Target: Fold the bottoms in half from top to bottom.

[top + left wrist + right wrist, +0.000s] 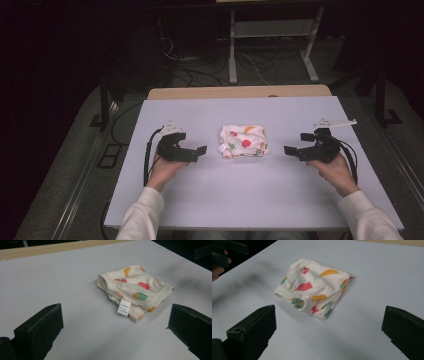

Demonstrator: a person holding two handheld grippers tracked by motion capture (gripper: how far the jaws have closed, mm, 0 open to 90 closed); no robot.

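folded garment (244,141) mid-table | left gripper (196,151) and right gripper (293,151) flank it, apart, jaws wide, empty | step: approach | next: close in, pinch an edge

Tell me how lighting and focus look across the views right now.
High view: table evenly lit, room behind dark, folded fruit-print garment slightly soft. Left gripper view: garment and its label sharp, near jaws blurred. Right gripper view: faint smeared shadows at left, garment clear.
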